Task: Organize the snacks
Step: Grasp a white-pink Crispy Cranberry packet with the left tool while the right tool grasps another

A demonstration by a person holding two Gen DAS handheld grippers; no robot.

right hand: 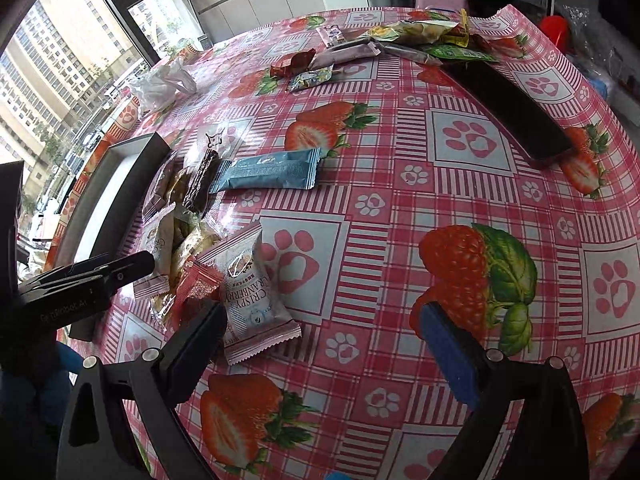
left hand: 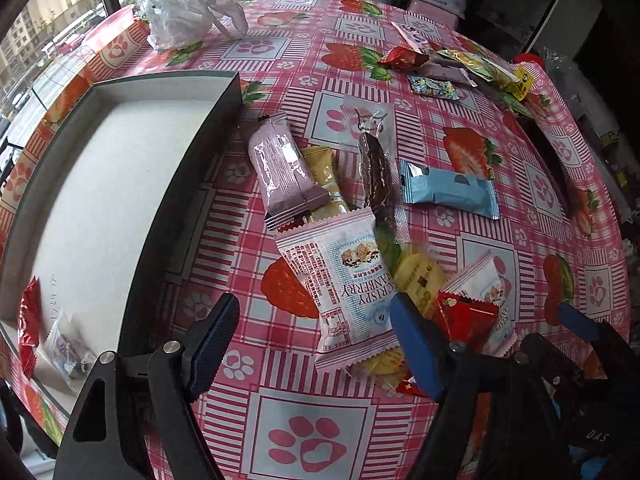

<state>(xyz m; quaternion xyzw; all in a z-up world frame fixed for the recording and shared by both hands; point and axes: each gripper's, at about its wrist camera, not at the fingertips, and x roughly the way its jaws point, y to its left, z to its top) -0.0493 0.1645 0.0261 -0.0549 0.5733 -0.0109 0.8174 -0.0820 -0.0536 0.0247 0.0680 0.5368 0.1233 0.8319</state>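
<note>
A pile of wrapped snacks lies on the strawberry tablecloth beside a dark box (left hand: 200, 152) with a white floor. A pink-white Crispy Cranberry packet (left hand: 344, 280) lies just ahead of my open, empty left gripper (left hand: 316, 320). A mauve bar (left hand: 280, 168), a dark bar in clear wrap (left hand: 378, 176) and a blue packet (left hand: 448, 192) lie farther out. My right gripper (right hand: 324, 332) is open and empty, with a second Crispy Cranberry packet (right hand: 252, 296) by its left finger. The blue packet (right hand: 268, 172) also shows in the right wrist view. The box holds a red packet (left hand: 30, 320) and a clear packet (left hand: 68, 352).
More snacks are heaped at the far edge of the table (right hand: 400, 36). A dark box lid (right hand: 516, 108) lies at the right. A crumpled white plastic bag (left hand: 192, 16) sits at the far left. The right gripper's fingers (left hand: 580, 324) show in the left wrist view.
</note>
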